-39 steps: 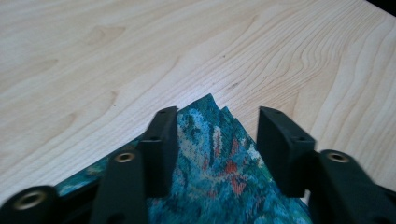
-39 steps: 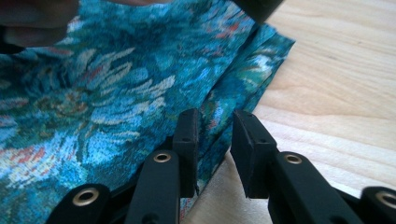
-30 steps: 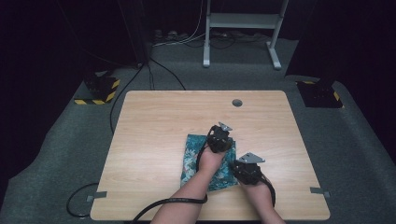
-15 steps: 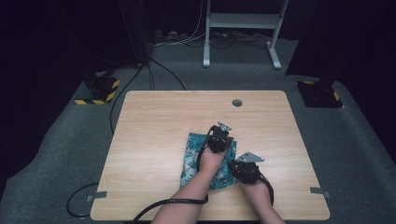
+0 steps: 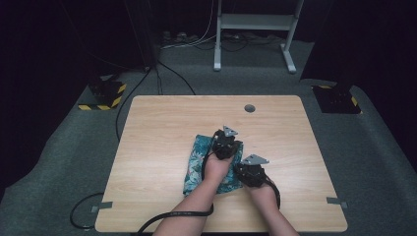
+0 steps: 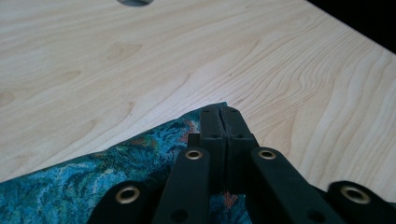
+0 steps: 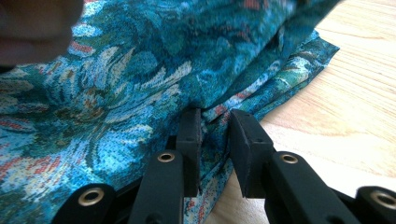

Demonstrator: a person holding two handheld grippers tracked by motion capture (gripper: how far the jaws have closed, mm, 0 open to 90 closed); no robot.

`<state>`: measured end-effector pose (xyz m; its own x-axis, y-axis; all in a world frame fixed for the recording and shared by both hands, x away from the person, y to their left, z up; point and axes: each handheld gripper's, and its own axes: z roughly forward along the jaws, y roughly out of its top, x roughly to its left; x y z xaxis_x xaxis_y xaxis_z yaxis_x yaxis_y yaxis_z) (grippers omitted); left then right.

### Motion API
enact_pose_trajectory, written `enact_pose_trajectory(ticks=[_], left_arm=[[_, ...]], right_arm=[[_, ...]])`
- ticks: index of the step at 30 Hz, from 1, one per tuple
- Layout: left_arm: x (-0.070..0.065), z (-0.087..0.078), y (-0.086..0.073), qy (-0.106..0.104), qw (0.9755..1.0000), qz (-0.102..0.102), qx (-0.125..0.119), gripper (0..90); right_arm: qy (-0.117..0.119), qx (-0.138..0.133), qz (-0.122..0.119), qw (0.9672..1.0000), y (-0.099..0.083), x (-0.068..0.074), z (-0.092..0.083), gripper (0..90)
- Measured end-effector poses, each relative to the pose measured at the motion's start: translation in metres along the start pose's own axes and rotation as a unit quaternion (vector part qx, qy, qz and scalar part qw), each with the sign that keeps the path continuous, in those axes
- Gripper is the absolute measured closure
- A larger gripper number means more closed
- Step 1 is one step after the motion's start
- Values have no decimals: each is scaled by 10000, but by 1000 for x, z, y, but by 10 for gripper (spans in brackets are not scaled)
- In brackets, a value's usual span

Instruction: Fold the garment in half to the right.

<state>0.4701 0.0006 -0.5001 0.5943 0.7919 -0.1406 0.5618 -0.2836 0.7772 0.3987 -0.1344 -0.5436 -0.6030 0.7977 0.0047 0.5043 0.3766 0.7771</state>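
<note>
High view, folded cloth, long axis near-to-far

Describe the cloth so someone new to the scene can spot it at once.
Find the wooden table, then its near half, where both hands work. The cloth lies folded there under the left gripper and beside the right gripper. It is the one soft thing: teal, with a floral print flecked with red.

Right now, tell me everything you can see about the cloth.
The cloth is thin woven fabric, teal-blue with a pale and reddish leafy print. It lies folded in layers on the wooden table, near the front edge. The left gripper is shut at its far corner; the right gripper straddles a layered edge fold.
</note>
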Motion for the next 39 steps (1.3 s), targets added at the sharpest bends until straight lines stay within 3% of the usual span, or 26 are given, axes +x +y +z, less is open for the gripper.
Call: enact_pose_trajectory(ticks=[4,10,13,16,23,31,39], left_arm=[[4,8,-4,17,9999,-65,126,886],[7,15,-7,30,9996,-152,225,850],[5,15,-5,42,9996,-122,251,742],[5,14,-5,67,9995,-150,255,608],[7,1,-2,5,9995,-150,269,365],[8,-17,-3,75,9998,28,193,212],[18,-40,-9,182,9997,54,119,144]], right_arm=[[23,26,10,10000,1,0,0,714],[35,2,-13,10000,-1,-2,-5,581],[11,-69,83,9999,-3,-5,-11,481],[26,-148,119,9998,-4,-5,-16,464],[58,-373,213,9991,-3,-4,-33,364],[87,-500,200,9985,-2,-3,-45,317],[105,-600,228,9979,-2,-2,-54,275]])
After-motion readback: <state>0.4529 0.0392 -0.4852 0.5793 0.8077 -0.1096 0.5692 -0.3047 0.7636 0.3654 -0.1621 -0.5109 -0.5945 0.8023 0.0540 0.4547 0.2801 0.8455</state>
